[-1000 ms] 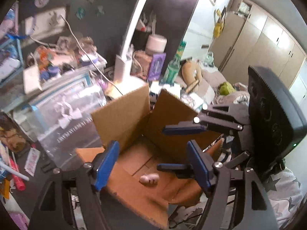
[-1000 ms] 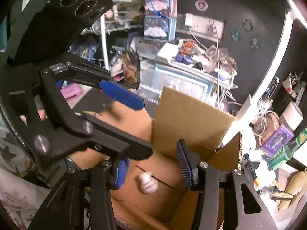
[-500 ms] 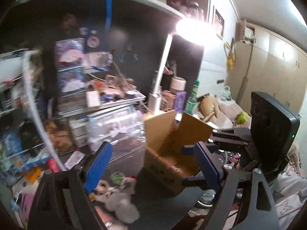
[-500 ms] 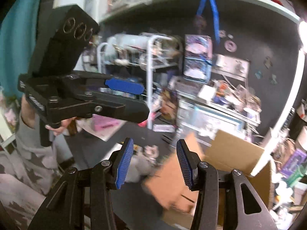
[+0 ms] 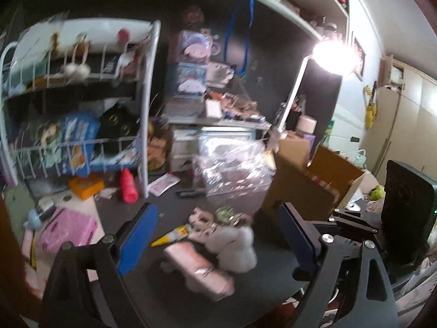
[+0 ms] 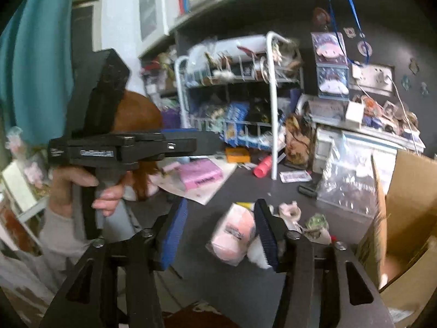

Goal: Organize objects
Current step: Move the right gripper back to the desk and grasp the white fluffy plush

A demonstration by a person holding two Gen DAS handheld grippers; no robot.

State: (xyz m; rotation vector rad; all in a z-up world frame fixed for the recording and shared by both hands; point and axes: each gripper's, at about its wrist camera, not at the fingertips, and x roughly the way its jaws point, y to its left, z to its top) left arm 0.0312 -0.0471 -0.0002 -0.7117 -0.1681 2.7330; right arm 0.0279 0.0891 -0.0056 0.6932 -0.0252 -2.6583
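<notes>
Ahead of the claws stands a dark wall [image 5: 275, 63] under a pale green shelf [image 5: 284, 11] that runs across the top. A lit desk lamp [image 5: 331, 57] glares up and to the right of the left claw, on a thin white arm. Farther right are cream wardrobe doors [image 5: 404, 114]. To the left ahead stands a white wire rack [image 5: 147, 101], crammed and blurred. A teal curtain [image 6: 32, 54] hangs at the far left of the right claw's view. The dark desktop [image 6: 237, 188] spreads below.

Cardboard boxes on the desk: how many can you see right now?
1. The open cardboard box stands at the right end of the desk, beside the clear plastic bag, flaps up. Clutter may hide smaller boxes behind it.
</notes>
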